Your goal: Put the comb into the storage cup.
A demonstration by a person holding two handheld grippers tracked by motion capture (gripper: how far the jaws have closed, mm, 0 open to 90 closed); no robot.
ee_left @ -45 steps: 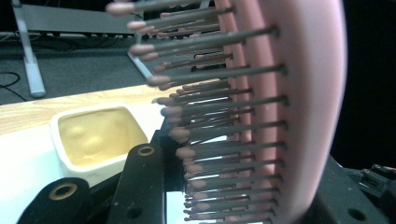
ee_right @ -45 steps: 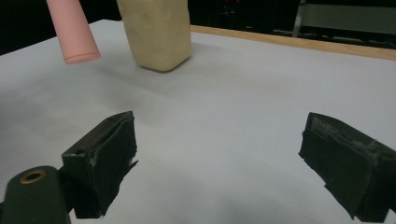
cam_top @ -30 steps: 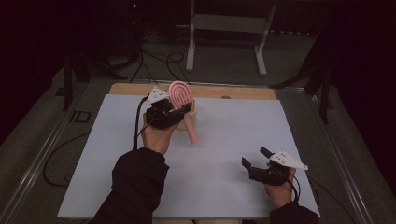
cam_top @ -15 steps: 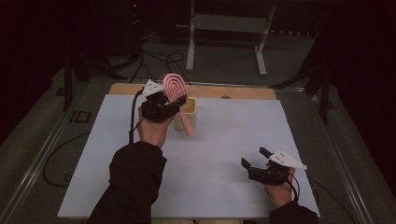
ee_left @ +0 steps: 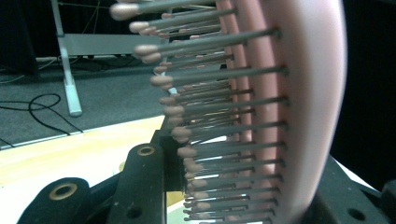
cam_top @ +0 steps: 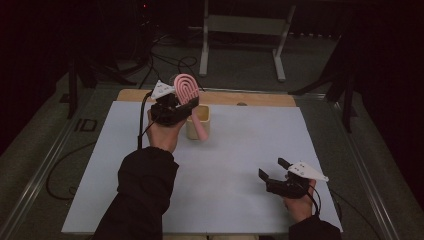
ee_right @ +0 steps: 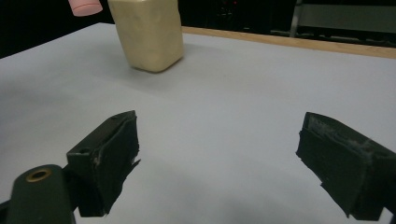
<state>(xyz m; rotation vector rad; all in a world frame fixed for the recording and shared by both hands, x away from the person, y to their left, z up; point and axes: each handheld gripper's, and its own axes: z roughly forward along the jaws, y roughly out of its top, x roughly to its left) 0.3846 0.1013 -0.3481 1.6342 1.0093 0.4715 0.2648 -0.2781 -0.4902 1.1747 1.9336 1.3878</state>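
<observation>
The left gripper (cam_top: 186, 107) has its fingers clamped on one pink hairbrush (cam_top: 188, 93), raised above one cream cup (cam_top: 199, 123). The right gripper (cam_top: 273, 169) rests on the surface (cam_top: 235, 155), fingers wide apart, holding nothing.

Your left gripper (cam_top: 181, 107) is raised at the far side of the table, its jaws clamped tight on what it holds. Your left hand (cam_top: 162, 134) wraps its body from below, the dark-sleeved left forearm (cam_top: 142, 192) reaching forward from the bottom edge. Your right gripper (cam_top: 271, 168) sits low at the near right, just above the surface, jaws spread wide with nothing between them and aimed toward the left. Your right hand (cam_top: 300, 206) grips it from behind.
</observation>
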